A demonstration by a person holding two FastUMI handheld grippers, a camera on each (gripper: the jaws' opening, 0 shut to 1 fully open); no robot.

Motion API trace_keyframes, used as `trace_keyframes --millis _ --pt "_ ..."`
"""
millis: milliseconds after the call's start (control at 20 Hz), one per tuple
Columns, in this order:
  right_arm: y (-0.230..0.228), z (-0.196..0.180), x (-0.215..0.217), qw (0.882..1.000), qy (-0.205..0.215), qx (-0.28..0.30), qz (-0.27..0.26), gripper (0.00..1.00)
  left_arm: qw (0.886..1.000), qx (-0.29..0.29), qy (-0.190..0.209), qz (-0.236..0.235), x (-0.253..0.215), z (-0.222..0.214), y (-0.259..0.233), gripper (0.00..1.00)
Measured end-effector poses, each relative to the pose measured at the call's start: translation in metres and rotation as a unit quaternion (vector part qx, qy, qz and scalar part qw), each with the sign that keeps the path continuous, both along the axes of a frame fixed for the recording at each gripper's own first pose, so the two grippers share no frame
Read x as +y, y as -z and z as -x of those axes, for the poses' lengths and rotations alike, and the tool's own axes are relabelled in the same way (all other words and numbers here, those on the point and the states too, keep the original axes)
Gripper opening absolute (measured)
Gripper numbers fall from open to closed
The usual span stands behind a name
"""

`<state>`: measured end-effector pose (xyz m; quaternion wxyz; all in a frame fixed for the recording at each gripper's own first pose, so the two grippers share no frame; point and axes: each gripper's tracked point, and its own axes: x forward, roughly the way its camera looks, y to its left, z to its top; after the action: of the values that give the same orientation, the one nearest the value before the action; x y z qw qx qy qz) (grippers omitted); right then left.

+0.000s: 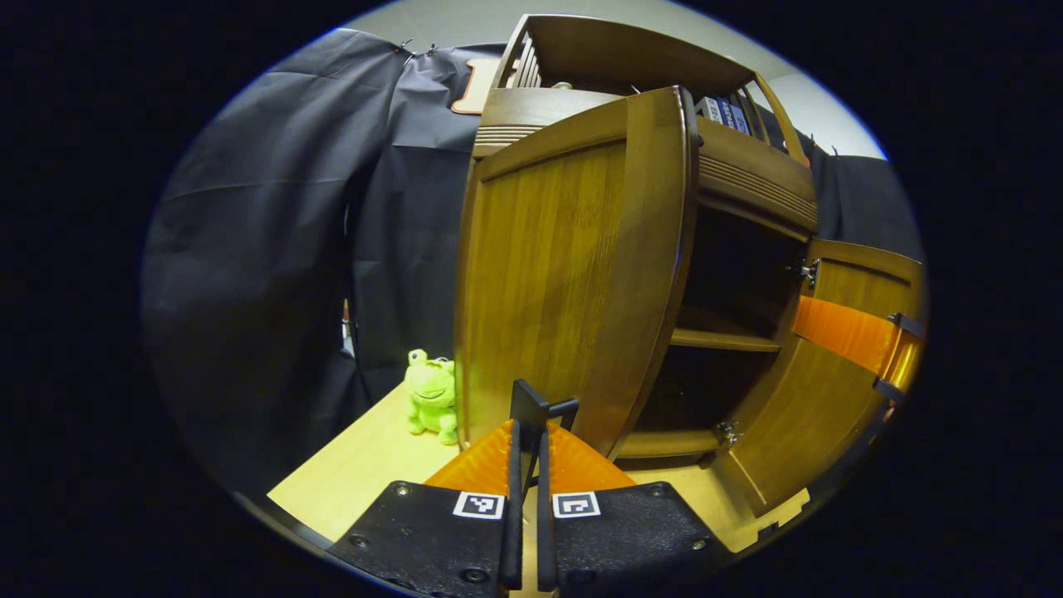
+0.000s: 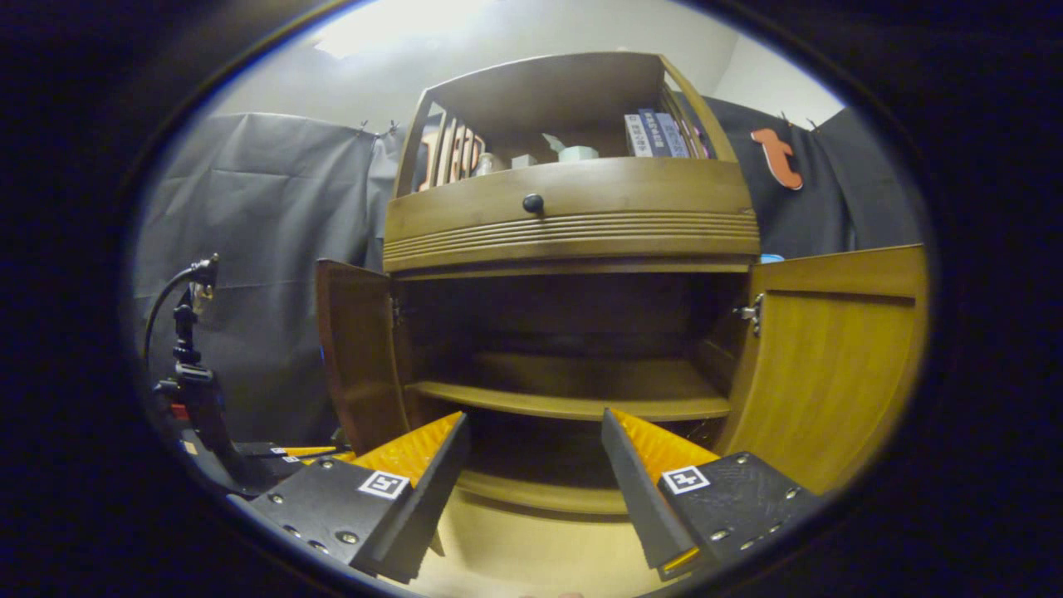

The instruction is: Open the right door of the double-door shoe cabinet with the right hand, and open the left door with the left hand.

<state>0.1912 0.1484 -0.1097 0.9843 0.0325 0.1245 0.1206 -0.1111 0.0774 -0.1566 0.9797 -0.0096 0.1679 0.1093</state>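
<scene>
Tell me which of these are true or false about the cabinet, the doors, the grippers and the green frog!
1. Both cabinet doors are open. True: the left door and right door both stand swung out.
2. The right gripper is shut. False: its fingers are spread apart, holding nothing.
3. The left gripper has its fingers close together. True.
4. The green frog toy sits inside the cabinet. False: it sits outside, beside the left door.

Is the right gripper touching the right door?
Apart. The right gripper view shows the right gripper open before the cabinet's opening, with a clear gap to the swung-out right door.
</scene>
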Motion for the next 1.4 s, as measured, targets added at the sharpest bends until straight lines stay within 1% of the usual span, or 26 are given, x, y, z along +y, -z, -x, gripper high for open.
trace_keyframes --millis 150,200,250,300,350,400,450,550,600,650,800,850,900,950,1000,1250,1300,1400 --pt "0.003 -0.002 0.017 1.000 -0.021 0.003 -0.007 0.95 1.000 0.002 -0.017 -0.007 0.020 0.007 -0.005 0.00" --pt "0.004 -0.001 0.023 1.000 -0.029 0.004 -0.007 0.98 1.000 0.003 -0.025 -0.011 0.028 0.007 -0.005 0.00" --pt "0.005 -0.003 0.029 0.999 -0.036 0.005 -0.008 0.98 0.999 0.004 -0.031 -0.018 0.037 0.013 -0.008 0.02" --pt "0.006 -0.001 0.035 0.999 -0.044 0.006 -0.010 0.95 0.999 0.006 -0.038 -0.025 0.046 0.016 -0.008 0.02" --pt "0.007 -0.001 0.040 0.999 -0.050 0.007 -0.011 0.98 0.999 0.007 -0.043 -0.030 0.055 0.020 -0.010 0.00" --pt "0.007 0.000 0.045 0.998 -0.056 0.008 -0.012 0.98 0.998 0.006 -0.046 -0.033 0.064 0.022 -0.012 0.01" --pt "0.006 0.000 0.049 0.998 -0.061 0.007 -0.012 0.95 0.998 0.004 -0.046 -0.034 0.072 0.025 -0.014 0.01" --pt "0.004 -0.003 0.054 0.997 -0.070 0.003 -0.011 0.95 0.998 -0.002 -0.053 -0.035 0.091 0.032 -0.019 0.01" --pt "0.006 -0.002 0.057 0.997 -0.074 0.003 -0.010 0.98 0.998 -0.005 -0.060 -0.035 0.099 0.037 -0.021 0.02" --pt "0.007 -0.003 0.060 0.997 -0.078 0.005 -0.010 0.98 0.997 -0.009 -0.067 -0.032 0.107 0.041 -0.024 0.01" --pt "0.011 -0.007 0.070 0.995 -0.093 0.013 -0.018 0.92 0.994 -0.012 -0.105 -0.033 0.141 0.062 -0.029 0.01" --pt "0.012 -0.008 0.074 0.995 -0.099 0.015 -0.021 0.97 0.993 -0.014 -0.112 -0.030 0.147 0.067 -0.030 0.01" --pt "0.015 -0.006 0.079 0.994 -0.106 0.018 -0.024 0.95 0.992 -0.015 -0.120 -0.032 0.151 0.071 -0.032 0.05" --pt "0.015 -0.005 0.082 0.993 -0.112 0.019 -0.025 0.95 0.991 -0.016 -0.129 -0.035 0.156 0.074 -0.035 0.05" --pt "0.014 -0.006 0.089 0.992 -0.118 0.019 -0.026 0.95 0.990 -0.019 -0.137 -0.038 0.162 0.076 -0.037 0.01" --pt "0.012 -0.005 0.105 0.989 -0.141 0.018 -0.029 0.95 0.986 -0.025 -0.161 -0.044 0.169 0.079 -0.039 0.00" --pt "0.013 -0.006 0.106 0.989 -0.143 0.017 -0.028 0.98 0.984 -0.022 -0.169 -0.049 0.173 0.080 -0.039 0.01" --pt "0.013 -0.005 0.107 0.989 -0.144 0.016 -0.027 0.98 0.981 -0.019 -0.183 -0.056 0.181 0.083 -0.041 0.01"
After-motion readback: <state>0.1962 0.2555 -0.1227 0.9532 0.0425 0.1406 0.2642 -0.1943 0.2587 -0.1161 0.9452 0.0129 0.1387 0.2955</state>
